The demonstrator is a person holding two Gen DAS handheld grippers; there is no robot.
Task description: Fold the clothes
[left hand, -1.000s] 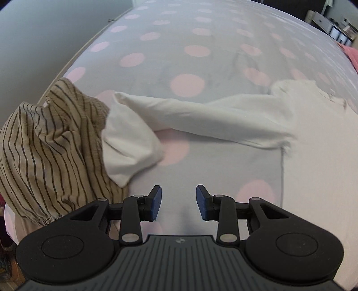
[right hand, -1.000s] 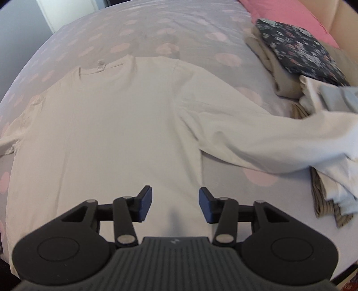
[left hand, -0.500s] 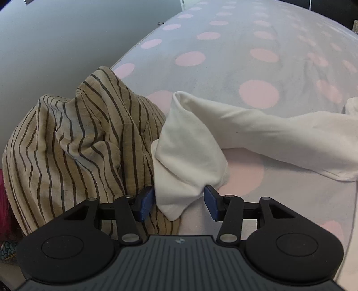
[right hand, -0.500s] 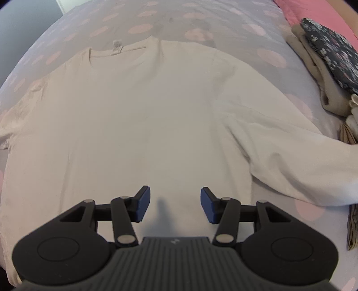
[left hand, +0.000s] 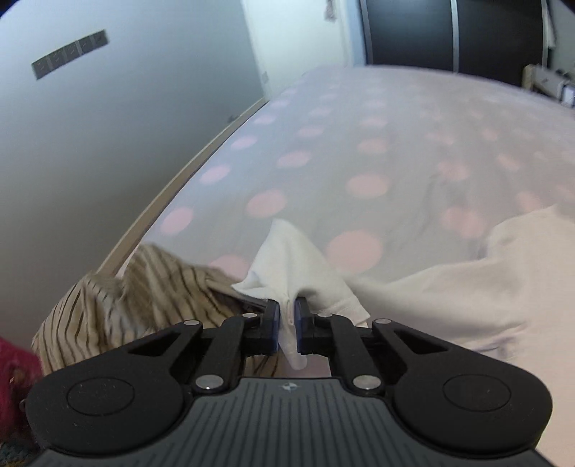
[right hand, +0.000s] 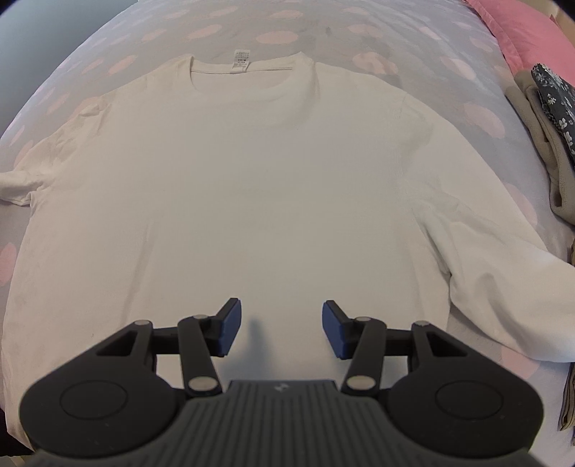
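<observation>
A white long-sleeved shirt (right hand: 269,186) lies flat, neck label away from me, on the polka-dot bed sheet (right hand: 359,32). My right gripper (right hand: 280,328) hovers open over the shirt's lower middle, with nothing between its blue pads. In the left wrist view, my left gripper (left hand: 286,316) is shut on the cuff end of the shirt's left sleeve (left hand: 431,298). The cuff stands up in a peak above the jaws, lifted off the sheet. The sleeve trails to the right toward the shirt body.
A crumpled tan striped garment (left hand: 143,298) lies right beside the held cuff, near the bed's wooden edge (left hand: 172,194). Something red (left hand: 14,373) sits at the lower left. Folded beige and dark floral clothes (right hand: 550,118) are stacked at the right, below a pink pillow (right hand: 521,32).
My left gripper moved left onto the sleeve cuff, shut on it and lifted it. My right gripper shifted left, from near the right sleeve to over the shirt's middle, and stayed open.
</observation>
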